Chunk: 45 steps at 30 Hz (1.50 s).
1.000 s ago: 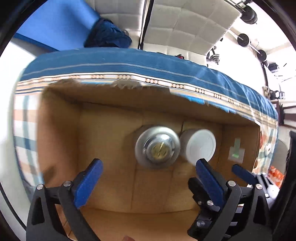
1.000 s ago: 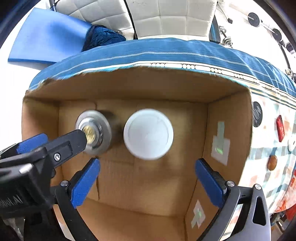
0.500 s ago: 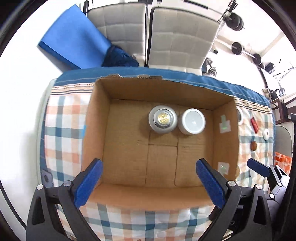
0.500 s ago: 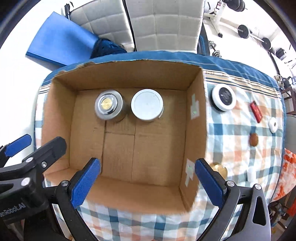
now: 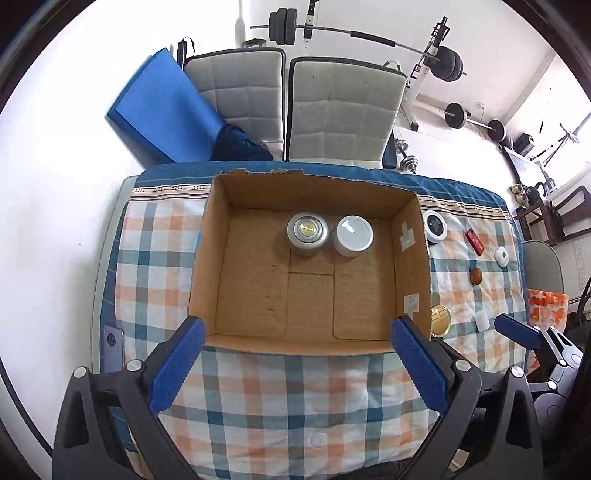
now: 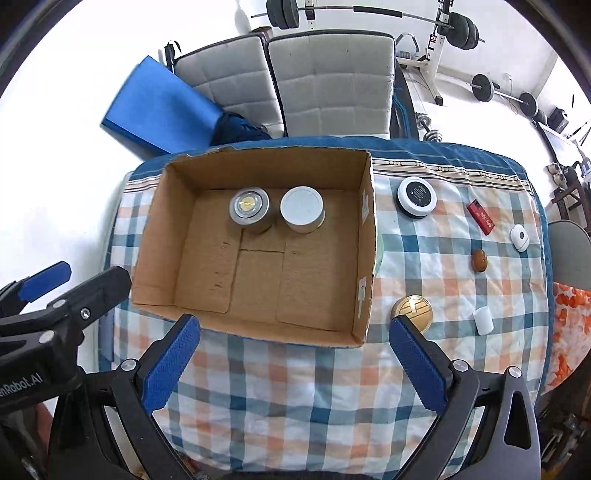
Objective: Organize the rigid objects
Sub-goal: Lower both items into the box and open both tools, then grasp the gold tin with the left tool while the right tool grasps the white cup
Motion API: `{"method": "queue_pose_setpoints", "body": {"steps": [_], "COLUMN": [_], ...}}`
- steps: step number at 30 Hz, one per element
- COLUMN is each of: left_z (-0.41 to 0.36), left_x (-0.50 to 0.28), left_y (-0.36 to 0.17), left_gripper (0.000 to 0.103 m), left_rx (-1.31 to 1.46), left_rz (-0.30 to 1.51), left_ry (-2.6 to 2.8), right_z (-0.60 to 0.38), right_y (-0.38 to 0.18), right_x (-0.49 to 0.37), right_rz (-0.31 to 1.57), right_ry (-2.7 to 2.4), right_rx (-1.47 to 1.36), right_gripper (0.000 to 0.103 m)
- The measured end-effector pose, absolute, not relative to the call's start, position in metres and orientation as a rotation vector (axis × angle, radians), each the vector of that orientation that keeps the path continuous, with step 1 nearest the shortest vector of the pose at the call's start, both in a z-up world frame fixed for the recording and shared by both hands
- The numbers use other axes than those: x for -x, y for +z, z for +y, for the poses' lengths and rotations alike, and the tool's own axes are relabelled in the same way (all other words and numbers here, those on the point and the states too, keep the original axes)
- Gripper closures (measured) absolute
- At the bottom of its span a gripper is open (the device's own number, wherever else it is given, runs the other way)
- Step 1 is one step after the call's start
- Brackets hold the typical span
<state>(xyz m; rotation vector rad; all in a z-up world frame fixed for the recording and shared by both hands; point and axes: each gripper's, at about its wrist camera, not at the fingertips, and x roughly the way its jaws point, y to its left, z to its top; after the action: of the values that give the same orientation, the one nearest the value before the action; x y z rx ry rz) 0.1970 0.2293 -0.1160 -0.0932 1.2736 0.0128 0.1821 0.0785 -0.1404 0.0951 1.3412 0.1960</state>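
Observation:
An open cardboard box (image 5: 410,236) (image 6: 365,258) stands on the plaid-covered table. Against its far wall stand a silver tin with a gold centre (image 5: 307,232) (image 6: 250,206) and a white-lidded tin (image 5: 354,236) (image 6: 302,209), side by side. To the right of the box lie a round white-rimmed black case (image 6: 416,197), a red card (image 6: 481,217), a small white device (image 6: 519,237), a brown oval (image 6: 479,260), a gold tin (image 6: 412,311) and a white cup (image 6: 484,320). My left gripper (image 5: 295,363) and my right gripper (image 6: 291,360) hover open and empty, high above the table's near side.
A phone (image 5: 112,345) lies at the table's left edge. Two white padded chairs (image 5: 343,110), a blue mat (image 5: 162,110) and a dark blue bundle (image 5: 240,146) sit behind the table. Barbells (image 5: 354,33) stand at the back, an orange-patterned cloth (image 6: 570,325) on the right.
Both grippers have pulled up and back out of the box, from just above the two tins to high over the table's near edge. The tins have stayed in place.

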Motion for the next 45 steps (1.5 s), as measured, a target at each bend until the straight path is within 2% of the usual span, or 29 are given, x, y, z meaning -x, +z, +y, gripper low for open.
{"method": "queue_pose_setpoints", "body": {"steps": [7,12,17,23,26,31,32,37,39,45], "left_z": [0.194,0.138,0.062,-0.017,-0.045,-0.065,-0.065,-0.070,-0.071,-0.070], "left_x": [-0.185,-0.188,-0.195,-0.212,-0.222,-0.236,-0.238,-0.245,-0.245,-0.246], "left_y": [-0.099,-0.108,-0.148,-0.224,-0.261,-0.320,-0.327,-0.368,-0.381,-0.410], "left_gripper": [0.000,0.000,0.000,0.000,0.000,0.000,0.000,0.002,0.002,0.002], "left_rx": [0.099,0.087,0.028,-0.013,-0.007,0.011,0.018,-0.008,-0.016,0.005], "left_rz": [1.230,1.241,1.305,1.437,1.500,1.616,1.631,1.689,1.717,1.766], "left_ry": [-0.032,-0.095,-0.144,-0.151,-0.145,-0.098,-0.091,-0.034,-0.017,0.013], "right_z": [0.045,-0.025,-0.115,-0.202,-0.227,-0.231,-0.230,-0.229,-0.230,-0.253], "right_y": [-0.121,-0.131,-0.167,-0.231,-0.266,-0.325,-0.335,-0.378,-0.387,-0.387], "right_x": [-0.169,-0.165,-0.166,-0.171,-0.179,-0.195,-0.197,-0.204,-0.205,-0.200], "right_rz": [1.326,1.356,1.411,1.486,1.534,1.622,1.638,1.704,1.716,1.720], "right_ry": [0.204,0.110,-0.023,-0.095,-0.095,-0.050,-0.039,0.012,0.012,-0.016], "right_rx": [-0.138,-0.153,-0.163,-0.207,-0.211,-0.196,-0.197,-0.235,-0.252,-0.300], "right_gripper": [0.000,0.000,0.000,0.001,0.007,0.025,0.026,0.050,0.056,0.061]}}
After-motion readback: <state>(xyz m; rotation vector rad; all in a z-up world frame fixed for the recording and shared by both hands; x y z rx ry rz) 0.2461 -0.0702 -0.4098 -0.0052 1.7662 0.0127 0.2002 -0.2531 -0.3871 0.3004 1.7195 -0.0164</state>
